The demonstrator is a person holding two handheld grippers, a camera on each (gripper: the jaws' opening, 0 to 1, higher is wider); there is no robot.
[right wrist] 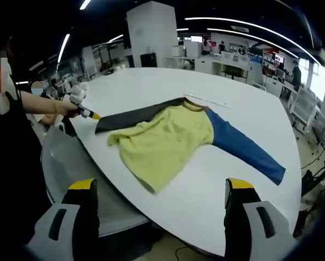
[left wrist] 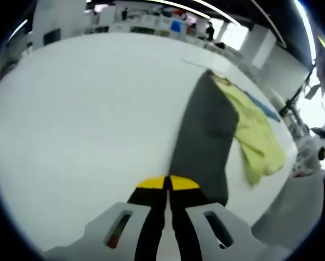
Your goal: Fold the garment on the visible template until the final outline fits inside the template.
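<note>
A garment lies spread on the white table (right wrist: 167, 81). It has a yellow-green body (right wrist: 165, 138), a dark grey sleeve (right wrist: 135, 117) and a blue sleeve (right wrist: 244, 147). In the left gripper view the grey sleeve (left wrist: 203, 130) runs away from my left gripper (left wrist: 167, 183), whose yellow tips are pressed together on the sleeve's end; the yellow body (left wrist: 255, 133) lies to the right. The right gripper view shows a person's hand holding that left gripper (right wrist: 91, 115) at the sleeve's tip. My right gripper (right wrist: 160, 185) is open, off the near table edge and apart from the garment.
A grey chair (right wrist: 69, 157) stands against the table's near left edge. A person in black (right wrist: 10, 152) stands at the left. A thin pale strip (right wrist: 208, 100) lies on the table beyond the collar. Desks, a white column (right wrist: 151, 35) and people fill the background.
</note>
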